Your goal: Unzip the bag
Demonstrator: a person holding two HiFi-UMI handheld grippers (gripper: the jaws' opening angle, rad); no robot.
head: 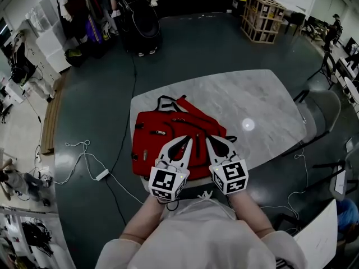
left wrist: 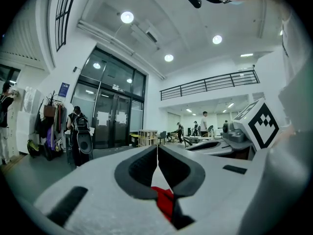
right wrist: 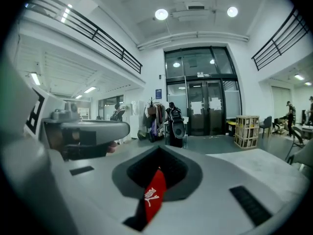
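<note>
Red fabric shows between the jaws of the left gripper (left wrist: 157, 153), which are pressed together at their tips with a fold of the bag (left wrist: 164, 200) pinched lower down, near their base. The right gripper (right wrist: 159, 166) is likewise closed, clamped on a narrow red tab (right wrist: 155, 196) printed with a white logo; the tab stands nearly upright in the dark gap between the jaws. Whether that tab is the zip pull I cannot tell.

From the head view the left gripper (head: 187, 141) and the right gripper (head: 209, 140) lie side by side, just apart, both pointing away from the person and both resting over the near right part of the bag (head: 160, 136). Each carries its marker cube at the rear, close to the person's sleeves.

The bag lies flat on the near left part of a pale marbled worktop (head: 252, 100), its black straps (head: 168, 101) at the far edge and its near left corner reaching the worktop's edge. A bright spot of reflected light sits on the worktop to the right of the bag.

Beyond, on the dark floor, a white cable (head: 84, 153) loops at the left, a chair (head: 325, 111) stands at the worktop's right end, and a wooden crate (head: 262, 17) stands well apart at the far right.
</note>
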